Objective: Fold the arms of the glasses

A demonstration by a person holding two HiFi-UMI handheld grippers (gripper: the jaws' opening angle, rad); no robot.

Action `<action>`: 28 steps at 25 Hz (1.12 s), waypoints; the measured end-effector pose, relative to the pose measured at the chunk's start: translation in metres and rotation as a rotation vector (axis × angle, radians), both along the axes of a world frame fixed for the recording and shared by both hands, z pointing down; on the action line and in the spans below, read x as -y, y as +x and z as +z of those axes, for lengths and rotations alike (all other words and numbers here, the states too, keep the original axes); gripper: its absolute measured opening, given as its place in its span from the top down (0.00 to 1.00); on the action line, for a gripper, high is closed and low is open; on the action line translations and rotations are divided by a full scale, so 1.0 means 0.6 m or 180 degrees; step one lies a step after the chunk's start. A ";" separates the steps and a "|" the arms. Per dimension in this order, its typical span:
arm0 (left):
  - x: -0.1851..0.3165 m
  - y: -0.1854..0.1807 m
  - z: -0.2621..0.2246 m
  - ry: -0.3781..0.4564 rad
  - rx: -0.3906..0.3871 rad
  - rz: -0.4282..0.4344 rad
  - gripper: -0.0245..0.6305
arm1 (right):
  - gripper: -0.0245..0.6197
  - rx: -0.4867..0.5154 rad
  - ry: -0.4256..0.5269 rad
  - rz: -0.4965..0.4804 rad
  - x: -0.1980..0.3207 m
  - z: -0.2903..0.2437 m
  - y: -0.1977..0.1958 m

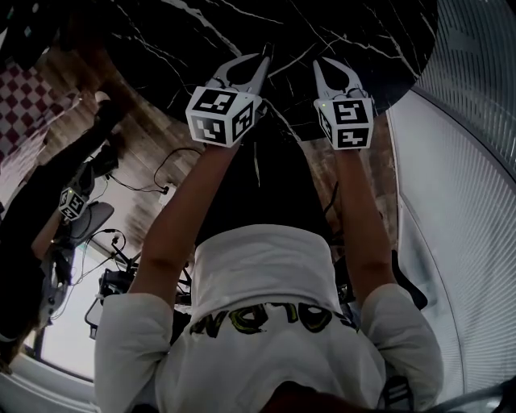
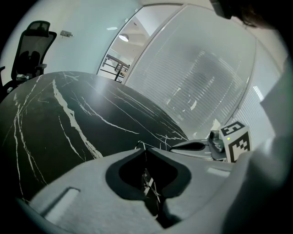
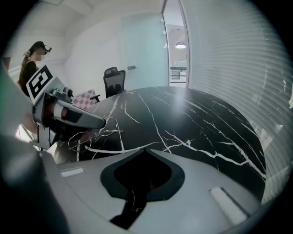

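No glasses show in any view. The black marble table (image 1: 339, 24) with white veins fills the top of the head view, and its bare top (image 2: 68, 114) (image 3: 197, 119) stretches ahead in both gripper views. My left gripper (image 1: 264, 56) hovers over the table's near edge, its jaws closed tip to tip (image 2: 140, 146) with nothing between them. My right gripper (image 1: 322, 64) is held beside it at about the same height, jaws likewise meeting at the tip (image 3: 148, 150) and empty. Each gripper shows in the other's view: the right gripper (image 2: 201, 147) and the left gripper (image 3: 68, 115).
Another person (image 1: 40, 218) stands at the left with a marker cube (image 1: 72, 203). Cables (image 1: 165, 173) lie on the wooden floor. An office chair (image 3: 113, 78) and a checkered mat (image 3: 84, 98) are beyond the table. A blinded glass wall (image 1: 468, 177) runs along the right.
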State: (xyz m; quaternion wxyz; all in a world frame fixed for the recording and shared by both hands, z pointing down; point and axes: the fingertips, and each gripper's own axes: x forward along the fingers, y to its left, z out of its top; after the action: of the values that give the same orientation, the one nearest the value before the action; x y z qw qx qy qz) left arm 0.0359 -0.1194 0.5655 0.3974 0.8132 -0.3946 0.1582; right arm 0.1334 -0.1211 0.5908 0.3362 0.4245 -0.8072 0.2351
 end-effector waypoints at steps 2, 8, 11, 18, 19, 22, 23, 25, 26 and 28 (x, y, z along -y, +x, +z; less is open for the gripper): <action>0.001 -0.001 -0.001 0.0012 -0.0009 -0.0014 0.95 | 0.96 0.0024 -0.0014 -0.0005 -0.006 -0.001 -0.005; 0.001 0.000 -0.001 0.0011 -0.0016 -0.0054 0.95 | 0.96 0.0116 -0.0062 -0.0034 -0.030 -0.001 -0.024; 0.000 0.002 -0.001 0.0002 -0.0032 -0.0070 0.95 | 0.96 0.0174 -0.0093 -0.0068 -0.044 -0.001 -0.036; -0.002 0.009 -0.002 -0.0043 -0.0087 -0.0100 0.95 | 0.96 0.0311 -0.0131 -0.0199 -0.069 -0.006 -0.082; -0.003 0.011 -0.001 -0.0050 -0.0094 -0.0102 0.95 | 0.96 0.0329 -0.0134 -0.0216 -0.071 -0.006 -0.089; -0.006 0.014 -0.001 -0.0065 -0.0109 -0.0106 0.95 | 0.96 0.0378 -0.0142 -0.0265 -0.077 -0.007 -0.108; -0.007 0.014 -0.001 -0.0068 -0.0111 -0.0109 0.95 | 0.96 0.0390 -0.0142 -0.0282 -0.079 -0.008 -0.114; -0.007 0.014 -0.001 -0.0074 -0.0114 -0.0116 0.95 | 0.96 0.0410 -0.0140 -0.0313 -0.080 -0.009 -0.125; -0.007 0.014 -0.001 -0.0076 -0.0115 -0.0118 0.96 | 0.96 0.0419 -0.0138 -0.0326 -0.080 -0.010 -0.130; -0.007 0.015 -0.002 -0.0079 -0.0119 -0.0123 0.95 | 0.96 0.0434 -0.0135 -0.0347 -0.081 -0.011 -0.137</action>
State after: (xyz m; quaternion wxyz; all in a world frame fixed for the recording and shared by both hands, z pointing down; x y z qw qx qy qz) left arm 0.0447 -0.1152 0.5641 0.4178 0.8033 -0.4007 0.1401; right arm 0.0509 -0.0723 0.5839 0.3017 0.3556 -0.8450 0.2619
